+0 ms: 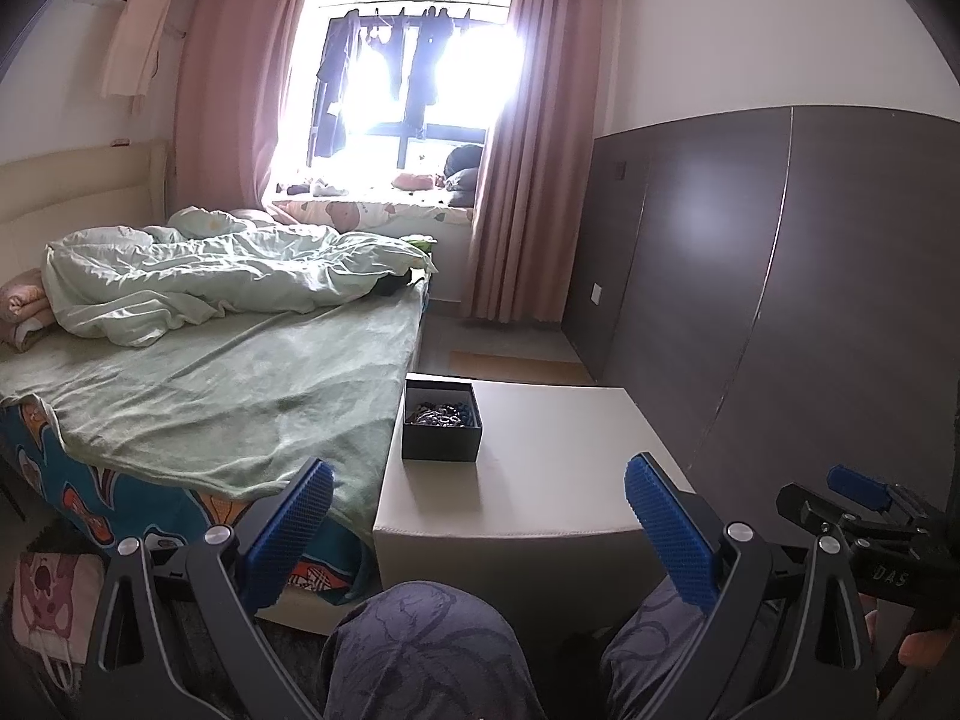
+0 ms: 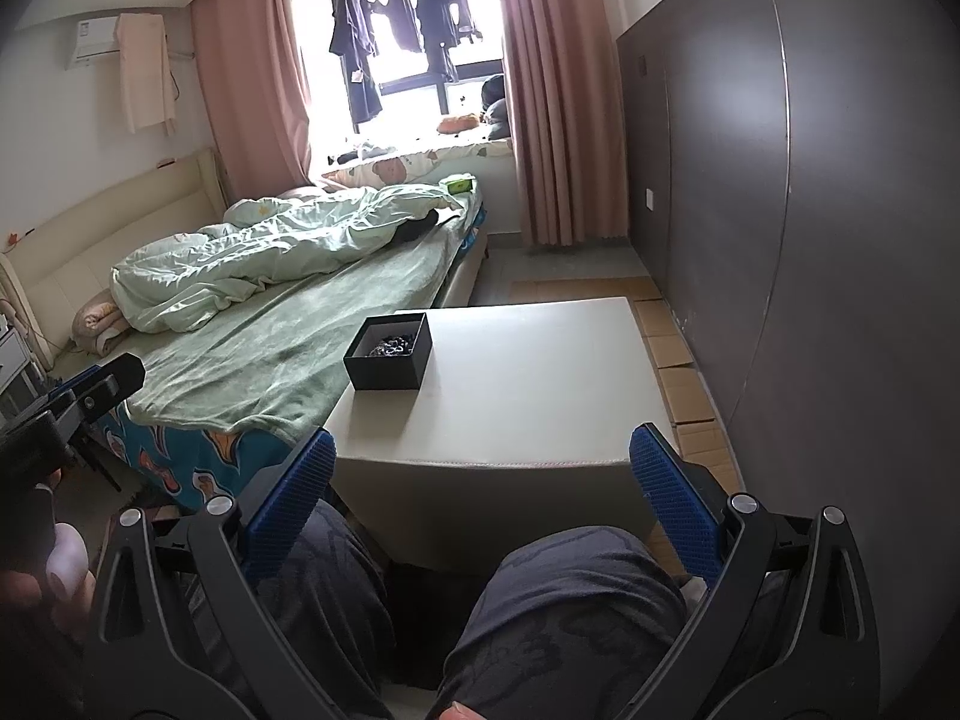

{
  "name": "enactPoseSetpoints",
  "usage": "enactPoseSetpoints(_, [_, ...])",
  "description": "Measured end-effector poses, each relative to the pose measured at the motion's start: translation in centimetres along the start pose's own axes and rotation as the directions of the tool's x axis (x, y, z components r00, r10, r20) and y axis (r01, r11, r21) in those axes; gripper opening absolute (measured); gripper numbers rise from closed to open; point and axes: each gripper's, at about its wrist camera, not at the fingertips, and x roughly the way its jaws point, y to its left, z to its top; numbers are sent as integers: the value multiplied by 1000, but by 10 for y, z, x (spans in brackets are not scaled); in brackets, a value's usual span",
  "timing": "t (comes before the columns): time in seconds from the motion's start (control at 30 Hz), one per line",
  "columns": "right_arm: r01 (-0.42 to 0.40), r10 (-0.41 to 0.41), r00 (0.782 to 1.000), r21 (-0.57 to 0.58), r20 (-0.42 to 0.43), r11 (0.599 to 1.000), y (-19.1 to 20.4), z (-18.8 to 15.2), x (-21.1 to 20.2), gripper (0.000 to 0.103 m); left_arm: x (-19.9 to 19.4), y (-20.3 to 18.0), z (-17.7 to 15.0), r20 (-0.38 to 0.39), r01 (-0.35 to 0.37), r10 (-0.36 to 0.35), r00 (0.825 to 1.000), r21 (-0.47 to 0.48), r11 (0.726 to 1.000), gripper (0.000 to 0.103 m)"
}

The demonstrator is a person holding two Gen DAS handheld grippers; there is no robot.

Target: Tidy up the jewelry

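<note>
A small black open box (image 1: 442, 441) stands near the left edge of a white table (image 1: 540, 480). Dark and silvery jewelry (image 1: 441, 414) lies tangled inside it. In the right wrist view the box (image 2: 390, 372) and its jewelry (image 2: 393, 343) sit at the table's (image 2: 528, 384) left side. My left gripper (image 1: 480, 519) is open and empty, held back from the table's near edge above my knees. My right gripper (image 2: 483, 492) is open and empty, also short of the near edge. The right gripper shows in the left wrist view (image 1: 852, 492) at the far right.
A bed with a green sheet (image 1: 198, 384) and rumpled duvet (image 1: 222, 270) lies against the table's left. A dark wall panel (image 1: 810, 300) runs along the right. Cardboard pieces (image 2: 684, 372) lie on the floor between table and wall. A window with pink curtains (image 1: 516, 180) is beyond.
</note>
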Motion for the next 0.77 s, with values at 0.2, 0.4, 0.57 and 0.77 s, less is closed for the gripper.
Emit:
enactPoseSetpoints(0.2, [19, -19, 1000, 9, -7, 1000, 0, -2, 0, 98, 1, 1, 0, -5, 1, -1, 1000, 0, 1000, 95])
enactPoseSetpoints(0.4, [19, -19, 1000, 4, -5, 1000, 1, -1, 1, 98, 1, 2, 0, -10, 4, -4, 1000, 1, 1000, 95])
enactPoseSetpoints(0.57, [19, -19, 1000, 7, -16, 1000, 2, -1, 7, 98, 8, 2, 0, -26, 6, -6, 1000, 0, 1000, 95])
enactPoseSetpoints(0.77, [18, -18, 999, 13, -47, 1000, 4, -3, 22, 98, 31, 17, -8, -57, -15, 13, 998, -42, 999, 95])
